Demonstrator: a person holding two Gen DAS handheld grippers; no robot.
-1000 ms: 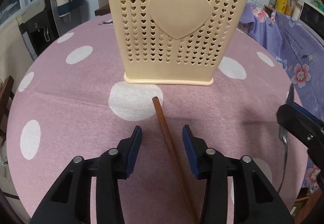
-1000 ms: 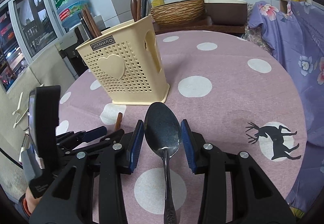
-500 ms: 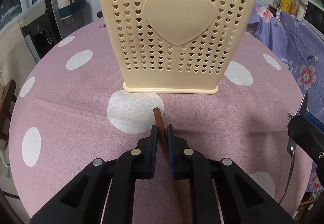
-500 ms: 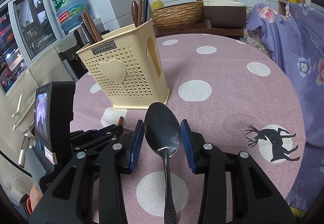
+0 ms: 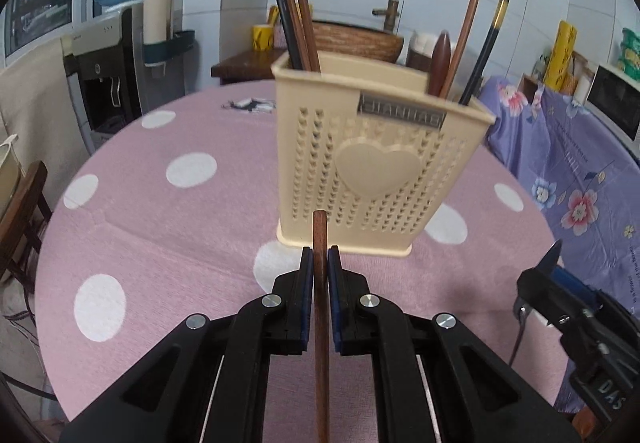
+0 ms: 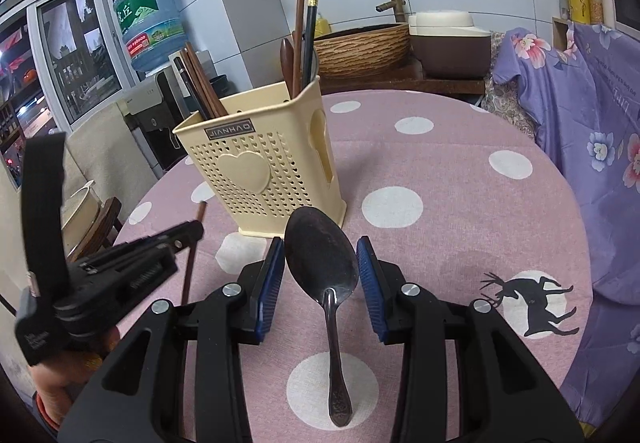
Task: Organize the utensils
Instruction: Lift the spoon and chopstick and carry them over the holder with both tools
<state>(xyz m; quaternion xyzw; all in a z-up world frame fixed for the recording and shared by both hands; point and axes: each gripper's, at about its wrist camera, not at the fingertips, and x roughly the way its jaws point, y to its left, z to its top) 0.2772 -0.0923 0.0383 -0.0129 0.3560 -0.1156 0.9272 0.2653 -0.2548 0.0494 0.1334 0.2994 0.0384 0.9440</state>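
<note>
A cream utensil holder [image 5: 376,179] with heart holes stands on the pink dotted table [image 5: 160,227]; it also shows in the right wrist view [image 6: 260,171]. Several chopsticks and a wooden spoon stand in it. My left gripper [image 5: 320,263] is shut on a brown wooden chopstick [image 5: 320,307] and holds it lifted in front of the holder; from the right wrist view the chopstick [image 6: 192,251] tilts upward. My right gripper [image 6: 320,255] is open around a metal spoon [image 6: 326,275] that lies on the table.
A purple flowered cloth [image 6: 580,131] covers furniture at the right. A water dispenser [image 5: 116,75] stands beyond the table at the left. A wicker basin [image 6: 360,51] and a brown pot [image 6: 452,47] sit on a counter behind.
My left gripper closed on the chopstick and lifted it off the table, pulling back from the holder. My right gripper stayed open around the spoon.
</note>
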